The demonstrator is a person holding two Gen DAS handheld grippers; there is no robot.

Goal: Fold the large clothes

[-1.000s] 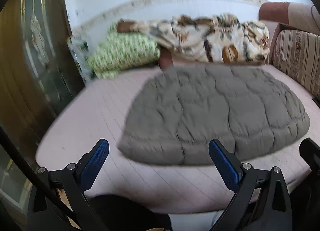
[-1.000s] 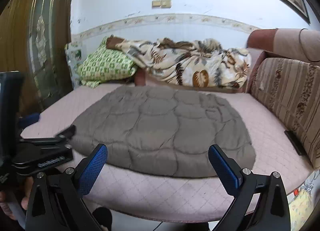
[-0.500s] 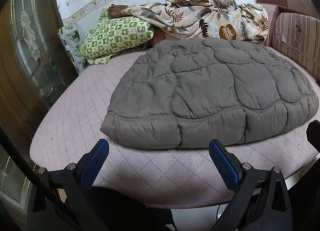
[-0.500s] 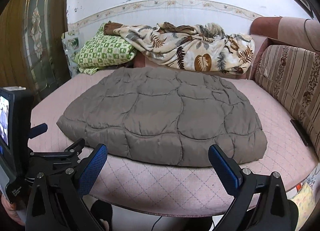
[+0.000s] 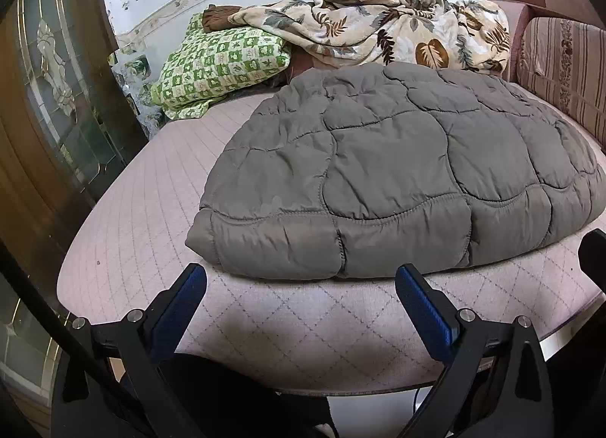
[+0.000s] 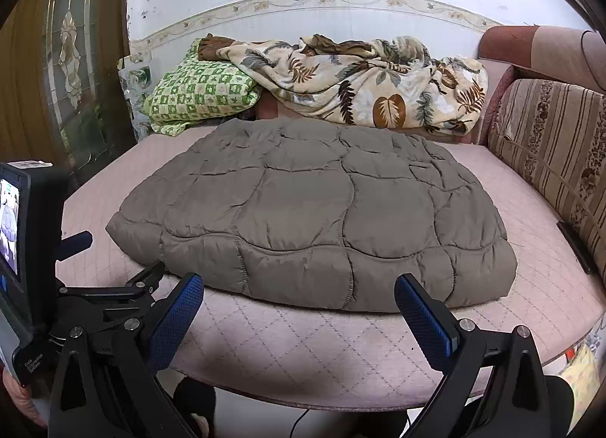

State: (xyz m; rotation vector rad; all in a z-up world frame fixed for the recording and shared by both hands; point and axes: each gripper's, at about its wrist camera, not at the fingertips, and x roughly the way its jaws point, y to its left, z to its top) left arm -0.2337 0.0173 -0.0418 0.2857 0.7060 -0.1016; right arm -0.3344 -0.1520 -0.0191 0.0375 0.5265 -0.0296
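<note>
1. Item: a grey quilted garment (image 5: 397,172), puffy and padded, lies flat on the pink quilted bed (image 5: 151,233). It sits roughly mid-bed, its near hem close to the front edge. Collar and sleeves cannot be made out; it already looks doubled into a broad slab.
2. Left gripper (image 5: 299,301): fingers spread wide, grasping nothing. It hovers just short of the near hem, towards the garment's left corner.
3. Right gripper (image 6: 299,305): fingers likewise spread and empty, facing the near hem. In the right wrist view the left gripper's body with its small screen (image 6: 9,226) shows at the left edge.
4. Surroundings: a green checked pillow (image 5: 223,63) and a leaf-print blanket (image 5: 378,28) are heaped at the far side, the blanket close behind the garment's far edge. A striped cushion (image 6: 549,142) stands to the right; a dark flat object (image 6: 573,248) lies beside it, identity unclear.
5. Judged step: approach to the near hem, ahead of a fold away from the person or across.
6. Doing it well (judgement):
   - Take the two near corners, one per gripper, not the mid-hem, so the edge lifts level.
   - Slide the lower finger under every layer; padding is thick and slippery, so bite deep past the stitched border.
   - Lift both sides together and keep the hem taut between the grippers.
   - Lay the fold short of the blanket so the two do not tangle.
7. Risk: a shallow pinch may catch the top layer only.
</note>
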